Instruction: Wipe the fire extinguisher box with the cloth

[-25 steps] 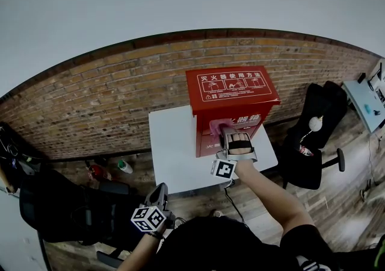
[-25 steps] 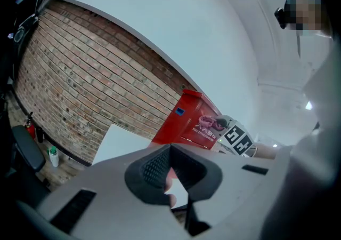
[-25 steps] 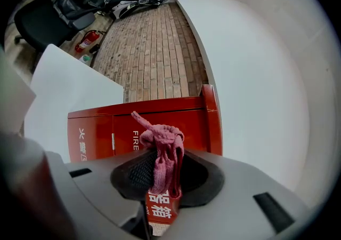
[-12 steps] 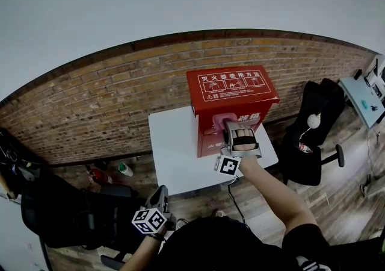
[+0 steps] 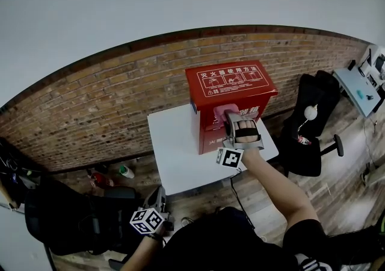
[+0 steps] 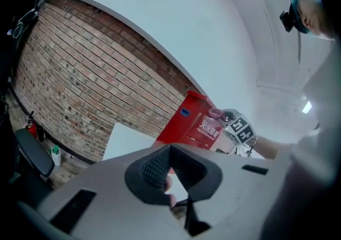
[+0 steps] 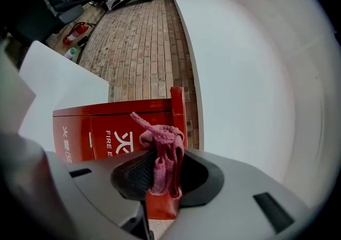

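Note:
A red fire extinguisher box (image 5: 230,80) stands on the far right part of a white table (image 5: 174,149), against a brick wall. My right gripper (image 5: 230,118) is shut on a pink cloth (image 5: 222,111) and presses it against the box's front face, just under the lid. In the right gripper view the cloth (image 7: 162,153) hangs bunched between the jaws of the right gripper (image 7: 162,177), with the box's front (image 7: 114,129) right behind it. My left gripper (image 5: 157,196) hangs low before the table's front edge, away from the box. In its own view the left gripper (image 6: 170,172) is shut and holds nothing.
A black office chair (image 5: 307,143) stands right of the table and another dark chair (image 5: 72,215) sits at the lower left. A red extinguisher (image 5: 96,176) and a green-capped bottle (image 5: 125,171) are on the floor left of the table, by the brick wall (image 5: 102,107).
My right gripper has slid the cloth a little upward and to the right on the box's front. The left gripper has stayed low, nearly in place.

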A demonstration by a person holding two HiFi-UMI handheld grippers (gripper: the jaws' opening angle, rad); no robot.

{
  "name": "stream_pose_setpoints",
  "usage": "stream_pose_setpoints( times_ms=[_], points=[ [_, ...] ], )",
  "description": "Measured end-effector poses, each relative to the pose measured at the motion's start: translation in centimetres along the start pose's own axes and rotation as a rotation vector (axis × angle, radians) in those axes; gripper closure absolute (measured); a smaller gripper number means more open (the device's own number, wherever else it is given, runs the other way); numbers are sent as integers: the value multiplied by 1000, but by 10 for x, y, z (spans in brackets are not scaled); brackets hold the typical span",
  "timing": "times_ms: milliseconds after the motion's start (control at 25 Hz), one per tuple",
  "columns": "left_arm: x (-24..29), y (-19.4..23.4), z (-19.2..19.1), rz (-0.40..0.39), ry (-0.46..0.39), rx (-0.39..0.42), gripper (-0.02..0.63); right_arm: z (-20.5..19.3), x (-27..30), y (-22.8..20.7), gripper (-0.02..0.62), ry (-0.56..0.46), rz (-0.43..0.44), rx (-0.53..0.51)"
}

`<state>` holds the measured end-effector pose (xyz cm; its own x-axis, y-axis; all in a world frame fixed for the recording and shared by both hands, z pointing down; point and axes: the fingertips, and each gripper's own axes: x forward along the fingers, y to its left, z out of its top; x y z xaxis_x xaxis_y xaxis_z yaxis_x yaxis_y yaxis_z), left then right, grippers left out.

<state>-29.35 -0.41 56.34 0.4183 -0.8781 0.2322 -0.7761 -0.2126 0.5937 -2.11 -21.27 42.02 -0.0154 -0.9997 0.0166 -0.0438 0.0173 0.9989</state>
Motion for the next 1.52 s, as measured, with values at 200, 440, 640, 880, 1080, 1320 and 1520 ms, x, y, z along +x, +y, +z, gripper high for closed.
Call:
stream_pose_setpoints(
  times_ms=[200,440,640,880,1080,1320,1520],
  points=[
    [0,0,4,28,-22,6,588,-3,-1,-2,491,-11,-18,2],
    [6,-19,-2,51,-51,4,588,-8,-2,-1,491,-58,-22,6],
    [13,-35,-11,70,-63,0,588,-24,-1,-3,491,-87,-22,8],
    [17,-49,-24,97,-70,-4,588,-45,1,-2,491,-94,-18,11],
    [21,-58,-31,111,-74,-6,588,-61,2,-2,491,-97,-20,6],
    [31,-70,-40,113,-75,-7,588,-81,4,0,491,-86,-16,12],
    [38,-79,-45,120,-71,-7,588,-86,5,-2,491,-86,-20,16]
  ],
)
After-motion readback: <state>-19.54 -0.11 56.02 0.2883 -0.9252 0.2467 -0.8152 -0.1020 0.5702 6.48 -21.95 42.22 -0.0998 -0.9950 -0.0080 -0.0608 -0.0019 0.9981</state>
